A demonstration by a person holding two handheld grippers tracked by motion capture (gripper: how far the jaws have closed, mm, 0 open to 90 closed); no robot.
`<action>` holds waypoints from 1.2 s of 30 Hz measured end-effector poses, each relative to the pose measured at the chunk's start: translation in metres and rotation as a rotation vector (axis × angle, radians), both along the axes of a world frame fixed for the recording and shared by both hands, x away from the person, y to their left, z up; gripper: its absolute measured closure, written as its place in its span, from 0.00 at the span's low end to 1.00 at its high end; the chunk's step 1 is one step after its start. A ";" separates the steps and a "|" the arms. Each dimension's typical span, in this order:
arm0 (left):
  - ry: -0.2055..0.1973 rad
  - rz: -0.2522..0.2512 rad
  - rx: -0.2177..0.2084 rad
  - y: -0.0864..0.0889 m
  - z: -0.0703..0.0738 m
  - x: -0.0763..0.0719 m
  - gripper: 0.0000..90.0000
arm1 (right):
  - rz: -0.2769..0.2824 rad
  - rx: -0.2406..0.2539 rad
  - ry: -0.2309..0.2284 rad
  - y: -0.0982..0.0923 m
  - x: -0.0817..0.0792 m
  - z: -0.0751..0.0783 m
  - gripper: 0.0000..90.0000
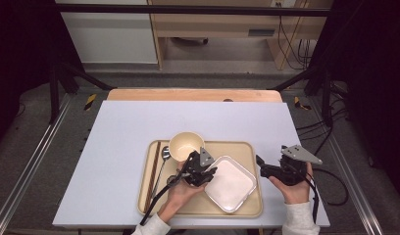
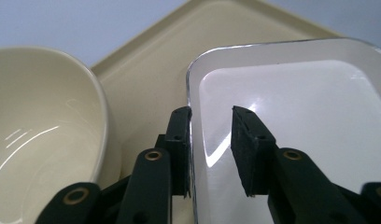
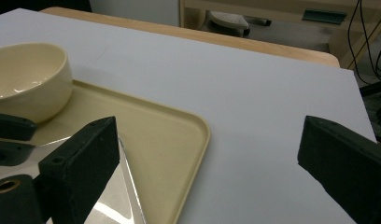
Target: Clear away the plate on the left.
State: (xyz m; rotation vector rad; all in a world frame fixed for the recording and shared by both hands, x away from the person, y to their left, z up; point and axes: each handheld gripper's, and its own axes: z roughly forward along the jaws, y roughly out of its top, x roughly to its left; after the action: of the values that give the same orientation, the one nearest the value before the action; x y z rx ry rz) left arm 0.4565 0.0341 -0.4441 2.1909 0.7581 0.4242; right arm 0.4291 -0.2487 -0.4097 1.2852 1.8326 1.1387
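overhead, left hand-held gripper (image 1: 211, 172) at near-left rim of white square dish (image 1: 231, 183) on tan tray (image 1: 247, 152), cream bowl (image 1: 186, 145) just behind it; chopsticks (image 1: 152, 175) and spoon (image 1: 163, 161) along tray's left side; right hand-held gripper (image 1: 260, 160) held over grey desk (image 1: 129, 127), just right of tray; from left gripper view, jaws slightly parted, straddling dish (image 2: 291, 112) rim, one pad against outer edge, other pad inside and clear of it, nothing clamped; bowl (image 2: 44, 126) to left; from right gripper view, jaws spread wide, nothing between; tray (image 3: 170, 140) corner and bowl (image 3: 27, 77) beyond.
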 end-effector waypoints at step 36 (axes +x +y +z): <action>-0.169 0.226 -0.158 0.164 0.047 -0.021 0.35 | -0.002 -0.004 0.008 -0.002 0.000 -0.001 0.06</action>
State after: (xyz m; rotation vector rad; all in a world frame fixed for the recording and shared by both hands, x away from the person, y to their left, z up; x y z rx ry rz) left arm 0.4354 0.1983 -0.3966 1.9035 0.9166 0.6331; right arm 0.4289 -0.2504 -0.4106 1.2908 1.8382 1.1295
